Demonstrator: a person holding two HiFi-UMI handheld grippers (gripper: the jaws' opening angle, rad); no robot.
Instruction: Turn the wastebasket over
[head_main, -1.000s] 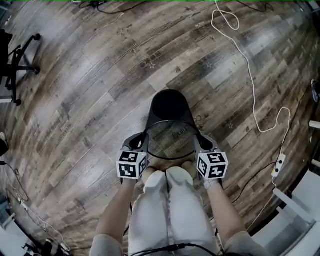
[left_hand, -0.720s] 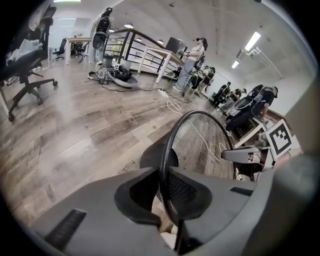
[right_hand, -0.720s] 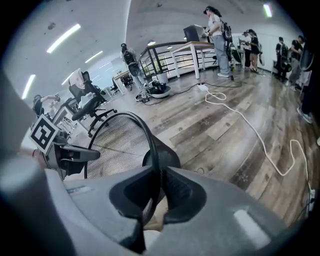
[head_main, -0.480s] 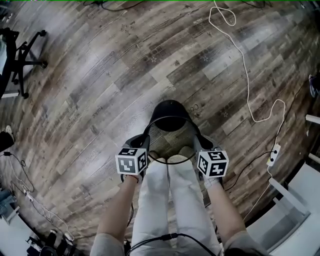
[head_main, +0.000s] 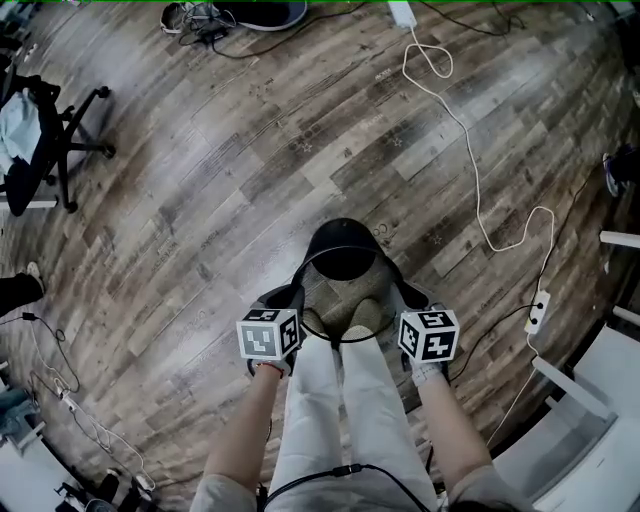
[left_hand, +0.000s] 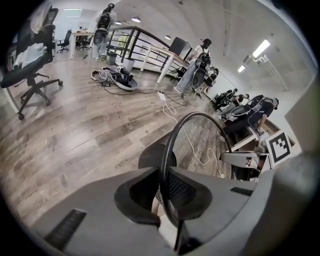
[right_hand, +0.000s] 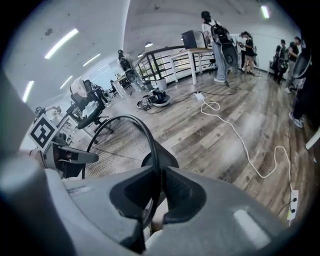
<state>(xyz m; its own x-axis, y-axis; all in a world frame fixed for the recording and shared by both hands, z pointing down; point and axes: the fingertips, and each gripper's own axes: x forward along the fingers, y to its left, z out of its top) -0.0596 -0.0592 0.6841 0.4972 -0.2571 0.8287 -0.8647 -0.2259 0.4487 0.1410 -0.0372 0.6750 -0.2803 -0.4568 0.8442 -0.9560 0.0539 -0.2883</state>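
The wastebasket is black wire mesh with a solid dark base, held tilted over the wooden floor in front of my legs, its open rim toward me. My left gripper is shut on the rim's left side and my right gripper is shut on its right side. In the left gripper view the thin black rim runs straight between the closed jaws, with the mesh beyond. The right gripper view shows the same rim pinched in its jaws and the mesh to the left.
A white cable snakes over the floor to a power strip at the right. An office chair stands far left, white furniture at the lower right. A cable pile lies at the top. People stand in the distance.
Both grippers have risen together with the wastebasket gripped by its rim. The basket has come up off the floor, and the floor looks farther away.
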